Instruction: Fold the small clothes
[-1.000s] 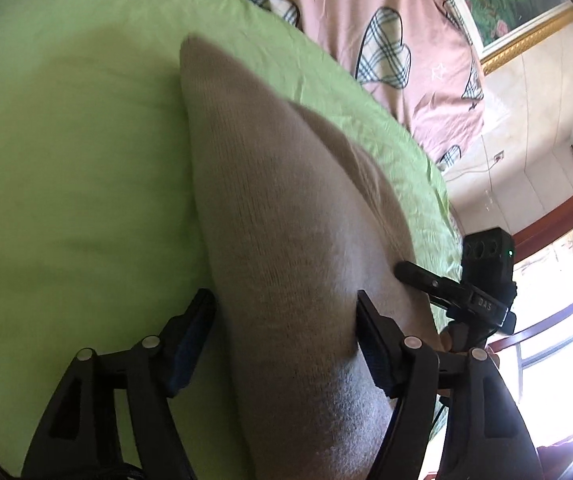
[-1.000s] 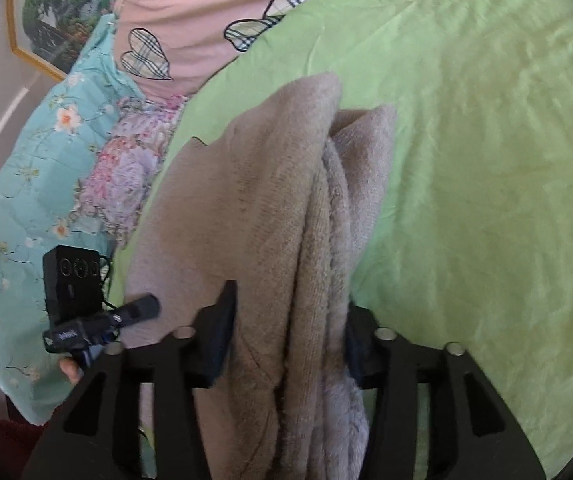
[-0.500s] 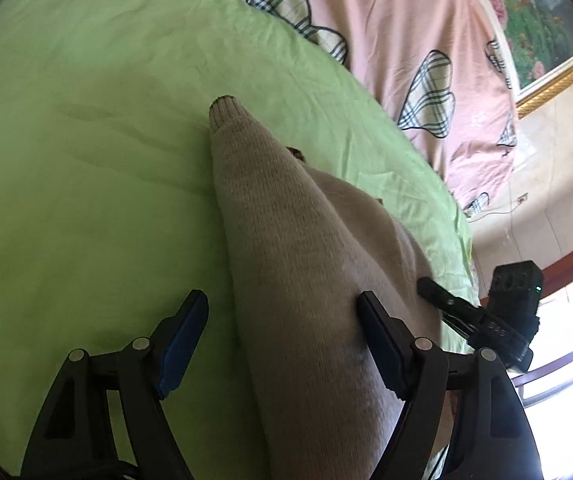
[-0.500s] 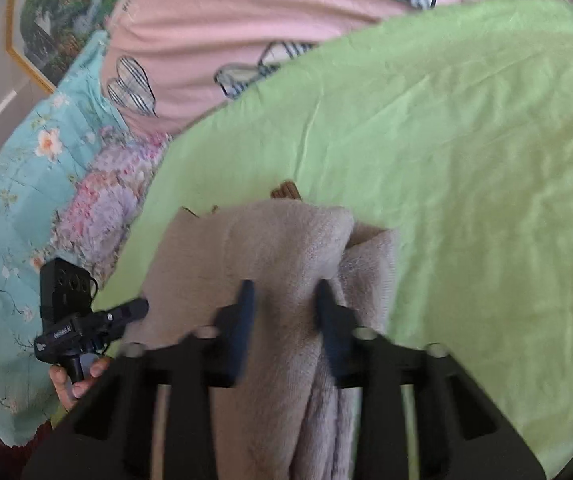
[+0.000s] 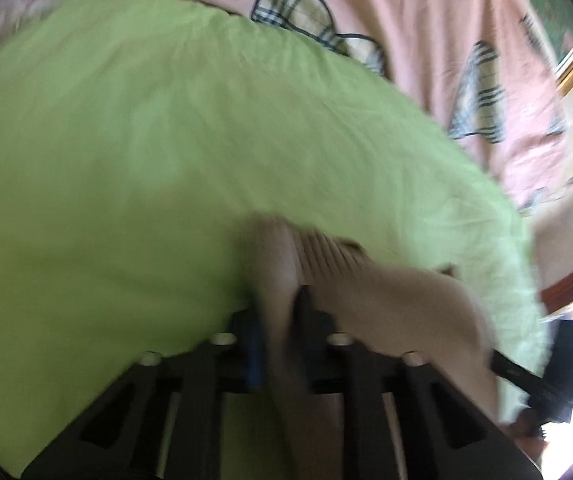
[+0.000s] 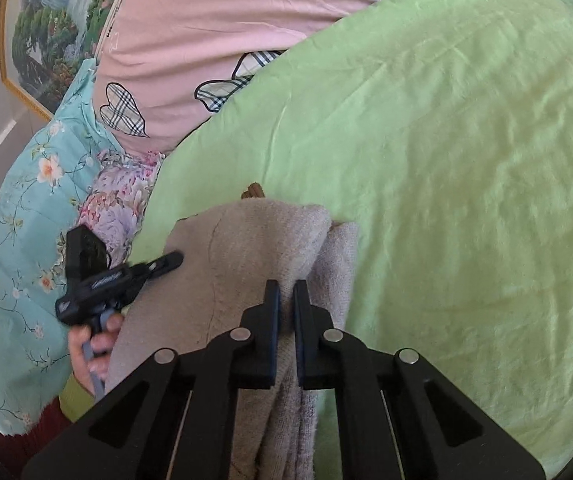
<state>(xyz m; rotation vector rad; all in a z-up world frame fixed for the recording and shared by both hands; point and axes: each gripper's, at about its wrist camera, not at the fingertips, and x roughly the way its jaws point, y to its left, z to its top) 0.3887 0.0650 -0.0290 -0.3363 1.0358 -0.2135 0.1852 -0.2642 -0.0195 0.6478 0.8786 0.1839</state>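
A beige knit garment (image 5: 386, 292) lies bunched on the green sheet (image 5: 126, 160). In the blurred left wrist view my left gripper (image 5: 282, 300) is closing its jaws, and a fold of the garment's ribbed edge is pinched between the pads. In the right wrist view the same garment (image 6: 246, 240) sits folded in layers. There my right gripper (image 6: 286, 288) is closing its jaws on a raised fold at the garment's right side, with the fabric squeezed between them. The left gripper's fingers (image 6: 162, 262) reach over the garment's left edge.
Green sheet (image 6: 446, 160) spreads wide to the right. A pink cover with plaid hearts (image 6: 206, 20) lies beyond it. A teal floral quilt (image 6: 18, 200) and a framed painting (image 6: 46, 20) are at the left. A hand (image 6: 94, 344) holds the left gripper.
Both grippers went from open around the garment to closed on its folds. The left view swept further over the green sheet and is now blurred; the garment looks more bunched.
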